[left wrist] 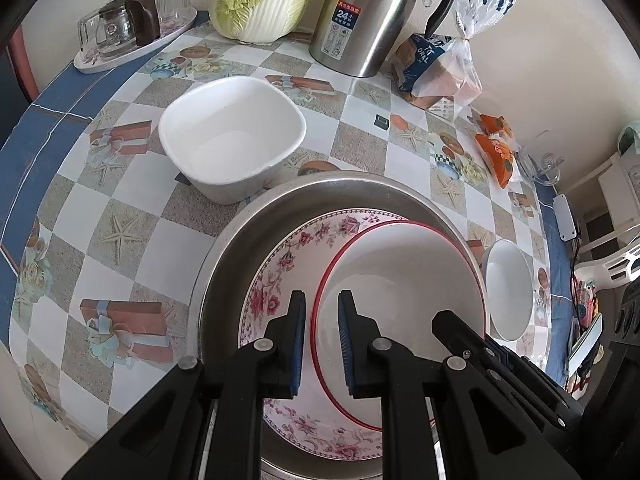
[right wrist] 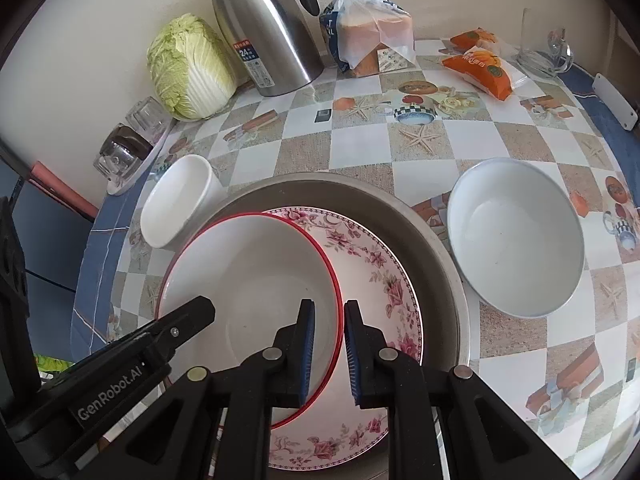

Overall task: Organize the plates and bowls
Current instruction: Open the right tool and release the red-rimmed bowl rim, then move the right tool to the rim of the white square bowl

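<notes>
Both tools are matte black plastic. The left gripper (left wrist: 322, 344) and the right gripper (right wrist: 330, 354) each carry ribbed blue pads (right wrist: 308, 354) inside the jaws, with round silver pivot pins (left wrist: 264, 345) along the linkage. White lettering "GenRobot.AI" (right wrist: 110, 394) marks one housing beside a small screw.

Brushed-metal basin (left wrist: 224, 248) – glossy ceramic floral plate (left wrist: 280, 264), shiny steel kettle (left wrist: 360, 20).

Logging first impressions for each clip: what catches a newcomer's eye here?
Both grippers clamp the red-rimmed bowl, the left gripper and right gripper on opposite sides of its rim. It sits over a floral plate inside a metal basin. Behind stand a steel kettle and cabbage.
</notes>
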`<state>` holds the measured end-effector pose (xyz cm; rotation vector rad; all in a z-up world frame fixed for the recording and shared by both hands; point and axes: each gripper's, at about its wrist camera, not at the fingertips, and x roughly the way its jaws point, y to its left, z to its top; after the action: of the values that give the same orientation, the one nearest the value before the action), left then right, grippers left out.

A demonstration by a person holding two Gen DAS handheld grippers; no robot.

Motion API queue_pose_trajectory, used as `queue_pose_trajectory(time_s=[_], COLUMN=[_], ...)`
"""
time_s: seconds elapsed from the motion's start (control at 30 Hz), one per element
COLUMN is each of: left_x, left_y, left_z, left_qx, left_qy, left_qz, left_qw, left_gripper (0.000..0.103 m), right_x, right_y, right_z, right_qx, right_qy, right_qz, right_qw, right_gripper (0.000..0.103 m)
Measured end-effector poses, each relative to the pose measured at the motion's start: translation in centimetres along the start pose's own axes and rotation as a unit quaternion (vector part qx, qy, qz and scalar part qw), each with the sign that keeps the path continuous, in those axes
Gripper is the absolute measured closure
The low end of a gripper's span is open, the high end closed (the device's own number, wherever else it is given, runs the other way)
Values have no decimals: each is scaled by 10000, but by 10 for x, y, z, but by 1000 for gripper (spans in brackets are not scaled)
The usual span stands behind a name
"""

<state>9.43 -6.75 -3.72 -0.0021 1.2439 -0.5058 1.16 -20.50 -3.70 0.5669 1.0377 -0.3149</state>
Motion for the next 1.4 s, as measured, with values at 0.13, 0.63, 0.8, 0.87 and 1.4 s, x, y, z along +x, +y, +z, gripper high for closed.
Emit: queue_pose_trajectory(time_s=[0.13,0.63,0.8,0.87,1.4], left_x=[-11,-41,-45,-45,-42], left_y=[-2,-4,-2,0,18], left_z=[0,-3,-2,-2,-1], left_qx=[52,61,19,-5,-242], left_qy=[-146,-504,-580,-588,-712], left_qz=[-6,-64,53,151,696], left_qw=[9999,9987,9983,9982,9947], left_gripper=[87,69,55,49,17], right_x=[-12,-50,-49,-48,-44], right_y=[1,11,7,5,2], right_z=[3,6,6,5,5], right_qx=[-34,-189,-145,-125,-112], right_qy=[-148,-604,-564,-549,-478], right_qz=[-15,81,40,-2,-140], right_qw=[9999,9980,9983,9984,9987], right_gripper=[85,85,86,79,32])
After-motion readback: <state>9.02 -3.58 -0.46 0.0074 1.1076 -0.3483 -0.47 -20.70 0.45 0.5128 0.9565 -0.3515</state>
